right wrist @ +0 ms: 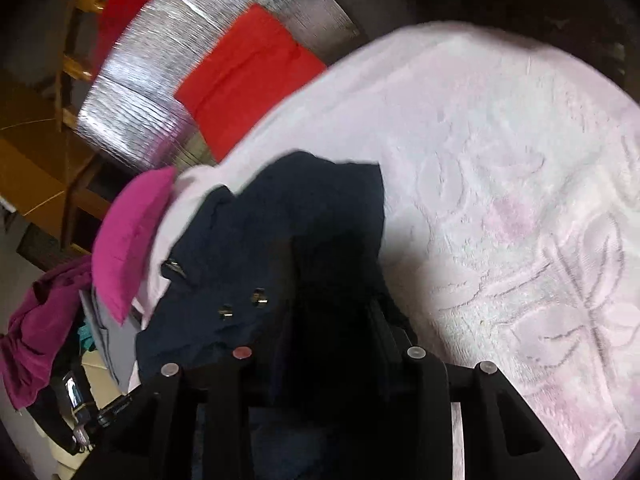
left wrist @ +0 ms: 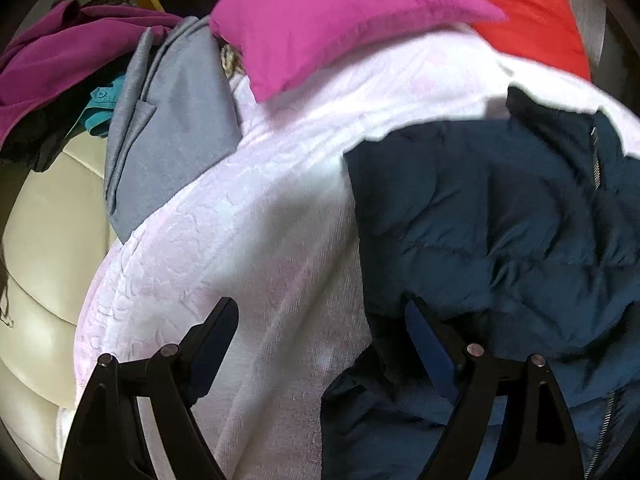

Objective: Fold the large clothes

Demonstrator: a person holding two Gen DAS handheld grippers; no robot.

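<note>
In the left wrist view, a magenta garment [left wrist: 60, 52] and a grey garment [left wrist: 172, 120] are heaped at the left edge of the pale pink blanket [left wrist: 248, 220], with a pink cushion [left wrist: 320, 20] beyond them. The left gripper [left wrist: 324, 344] hovers with fingers spread, holding nothing. To its right lies the navy puffer jacket [left wrist: 500, 220] on the blanket. The right gripper [right wrist: 316, 344] has its fingers clamped on jacket fabric.
</note>
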